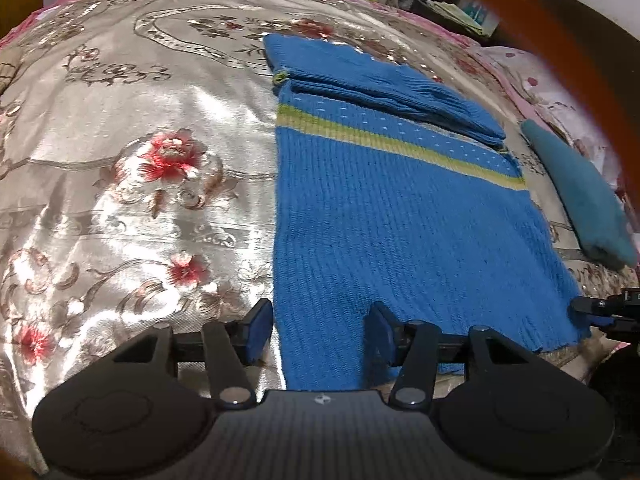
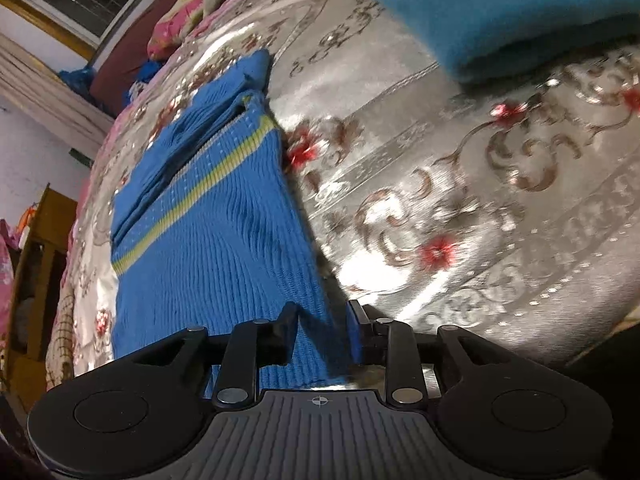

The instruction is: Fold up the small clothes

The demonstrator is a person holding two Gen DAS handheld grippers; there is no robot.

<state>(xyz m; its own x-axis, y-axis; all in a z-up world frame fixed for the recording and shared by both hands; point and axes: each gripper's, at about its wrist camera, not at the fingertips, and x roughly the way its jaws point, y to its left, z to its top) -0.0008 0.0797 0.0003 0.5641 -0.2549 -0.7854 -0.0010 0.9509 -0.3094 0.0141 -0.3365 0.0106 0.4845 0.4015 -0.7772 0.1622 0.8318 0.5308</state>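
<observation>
Here we are at the hem end of the blue knit sweater (image 1: 384, 216), which lies flat on the floral satin bedspread (image 1: 132, 184), its sleeves already folded in across the chest above the yellow-green stripe (image 1: 400, 140). So the sides look done, and by my read the step in hand is the bottom-to-top fold.

The left gripper (image 1: 318, 334) sits low at the hem's left corner, jaws spread wide: one blue pad (image 1: 259, 330) rests just off the sweater's edge on the bedspread, the other over the knit. Nothing is pinched yet; it is released.

Over on the right wrist view, the right gripper (image 2: 324, 330) straddles the opposite hem corner of the sweater (image 2: 208, 240). The fabric runs between its fingers, which stand apart with a visible gap, so it reads as open around the corner rather than clamped on it.

Off to the right side, a folded teal garment (image 1: 580, 196) lies well apart from the sweater, apparently finished.

What the next move calls for, I'd judge: both grippers close on their corners together, catching all layers of the ribbed hem, then lift evenly and carry the hem up toward the collar. The knit is soft and stretchy; an uneven pull would skew the fold or drag the tucked sleeves loose.
</observation>
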